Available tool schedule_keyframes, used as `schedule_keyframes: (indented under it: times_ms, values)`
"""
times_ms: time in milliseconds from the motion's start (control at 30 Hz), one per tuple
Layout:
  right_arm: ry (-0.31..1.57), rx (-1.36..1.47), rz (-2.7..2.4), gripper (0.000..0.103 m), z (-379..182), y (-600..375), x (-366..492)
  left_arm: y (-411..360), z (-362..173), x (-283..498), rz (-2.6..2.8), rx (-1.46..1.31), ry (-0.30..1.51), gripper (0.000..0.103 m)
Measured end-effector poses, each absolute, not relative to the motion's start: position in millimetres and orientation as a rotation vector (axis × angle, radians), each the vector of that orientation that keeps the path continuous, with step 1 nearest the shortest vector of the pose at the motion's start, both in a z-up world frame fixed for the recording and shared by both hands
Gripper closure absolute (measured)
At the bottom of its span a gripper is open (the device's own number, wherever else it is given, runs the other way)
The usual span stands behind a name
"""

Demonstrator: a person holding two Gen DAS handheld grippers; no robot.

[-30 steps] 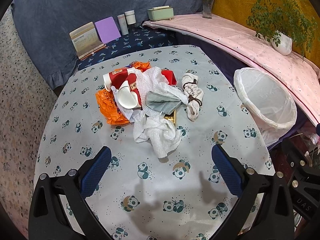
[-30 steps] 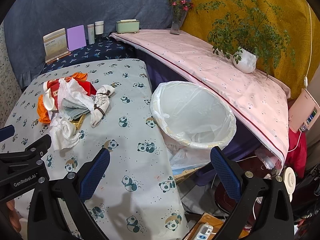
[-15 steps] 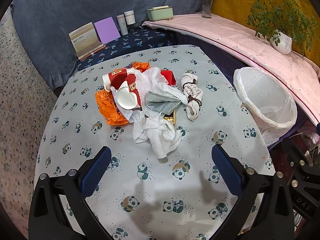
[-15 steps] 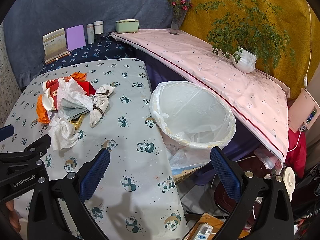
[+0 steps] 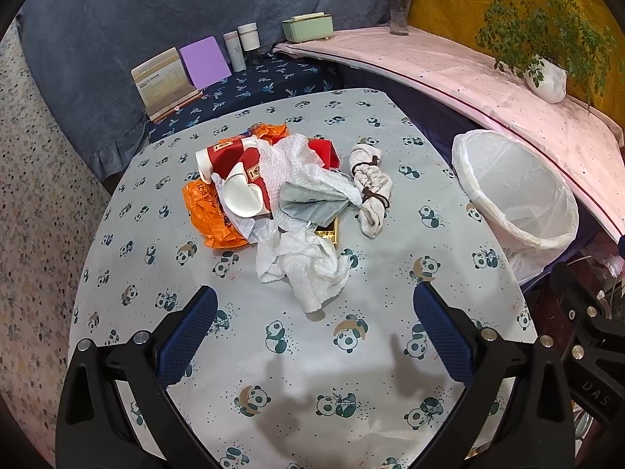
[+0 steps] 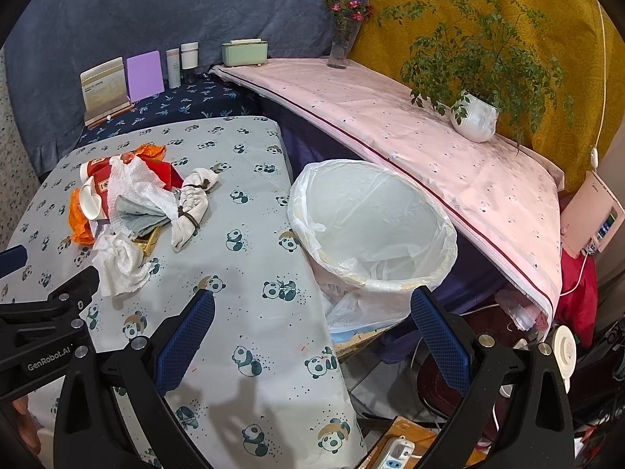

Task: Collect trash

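Trash pile (image 5: 285,195) beside one lined bin (image 5: 515,195); left hand-held gripper (image 5: 312,332) and right hand-held gripper (image 6: 312,332) gape empty.

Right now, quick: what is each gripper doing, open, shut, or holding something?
Left gripper: open, holding nothing, above the table short of the trash pile.
Right gripper: open, holding nothing.

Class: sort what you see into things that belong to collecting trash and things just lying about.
Job: crumpled white tissue, orange wrapper, red paper cups, tied cloth, lined bin, both open tools.

Lying about: potted plant, flower vase, green box, purple card.
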State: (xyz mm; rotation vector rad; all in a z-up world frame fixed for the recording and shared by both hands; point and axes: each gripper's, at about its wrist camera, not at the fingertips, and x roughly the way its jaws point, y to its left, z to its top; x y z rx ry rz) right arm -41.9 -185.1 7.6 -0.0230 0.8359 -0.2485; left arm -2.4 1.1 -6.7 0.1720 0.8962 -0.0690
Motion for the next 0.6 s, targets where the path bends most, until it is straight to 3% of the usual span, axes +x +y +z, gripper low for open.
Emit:
schedule_keyframes:
  times_ms: [600]
  values:
    - [0.836,-0.041,-0.257,0.007,7.8,-182.2,-40.2,-0.2,-8.7,-2.6,-0.071,0.173,0.902,0.007]
